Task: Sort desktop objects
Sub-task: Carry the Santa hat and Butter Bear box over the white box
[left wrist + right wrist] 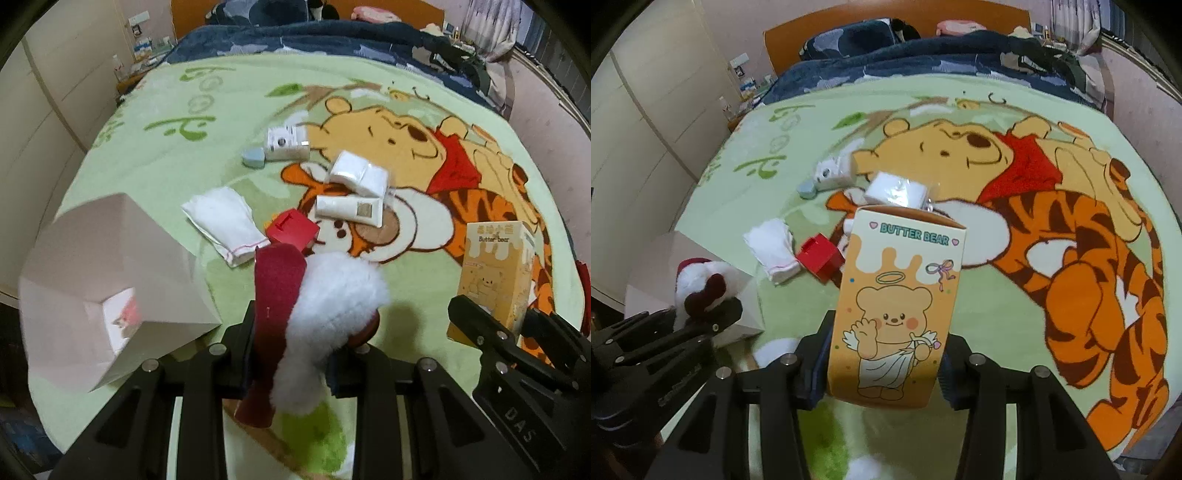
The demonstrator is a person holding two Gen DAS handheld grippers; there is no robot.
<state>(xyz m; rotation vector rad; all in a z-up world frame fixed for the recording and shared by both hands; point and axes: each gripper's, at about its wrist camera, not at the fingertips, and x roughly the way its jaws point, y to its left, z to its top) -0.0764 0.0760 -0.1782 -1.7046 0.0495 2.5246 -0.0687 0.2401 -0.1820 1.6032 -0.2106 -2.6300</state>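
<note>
My left gripper [295,332] is shut on a red and white plush toy [321,306] and holds it above the blanket, beside a pale pink box [110,280]. My right gripper [886,365] is shut on an orange Butter Bear carton [901,295], held upright; the carton also shows at the right of the left wrist view [495,273]. In the right wrist view the left gripper [713,317] with the plush toy [698,280] is at the left, over the pink box [653,266].
On the Winnie the Pooh blanket [166,158] lie a red box [291,230], a folded white cloth [225,221], a white tube [351,210], a tissue pack [358,173] and a white bottle with blue cap [277,147]. A dark quilt [332,37] lies beyond.
</note>
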